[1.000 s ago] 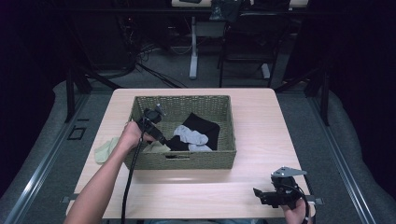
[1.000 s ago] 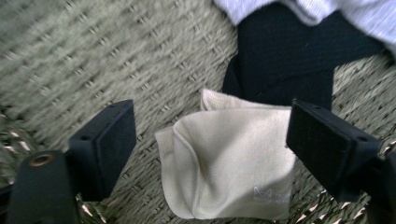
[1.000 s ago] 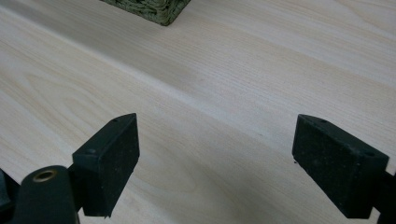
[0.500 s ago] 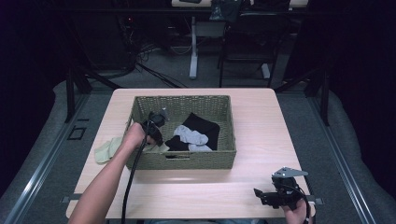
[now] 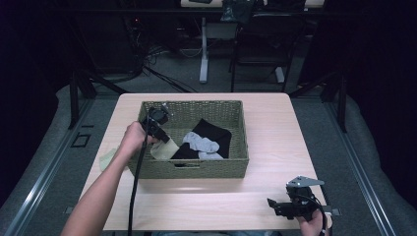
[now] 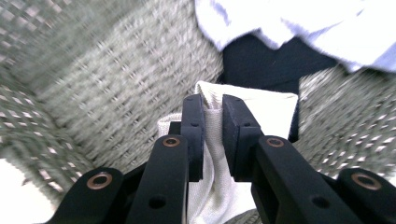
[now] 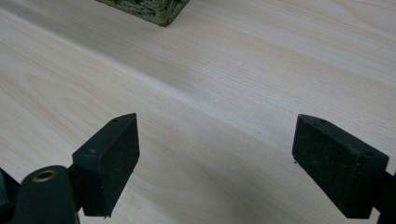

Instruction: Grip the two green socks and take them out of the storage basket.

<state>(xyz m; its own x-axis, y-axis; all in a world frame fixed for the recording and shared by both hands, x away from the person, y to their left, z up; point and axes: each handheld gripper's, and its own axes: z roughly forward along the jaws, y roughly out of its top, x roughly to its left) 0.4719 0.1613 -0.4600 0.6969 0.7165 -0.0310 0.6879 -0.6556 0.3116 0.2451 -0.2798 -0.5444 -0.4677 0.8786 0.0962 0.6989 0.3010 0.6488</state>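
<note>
Your left gripper (image 6: 212, 109) fingers (image 6: 194, 126) are pinching a cream sock (image 6: 261, 112) inside the wicker basket (image 5: 236, 164). Your right gripper (image 7: 215, 154) is resting wide open and empty over the wooden table (image 7: 233, 70).

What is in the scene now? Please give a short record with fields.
surface: wooden table
container: woven basket
basket contents: black cloth, grey sock, cream sock
left gripper: shut on the cream sock, over the basket's left part
right gripper: open, low over bare table near the front right corner
</note>
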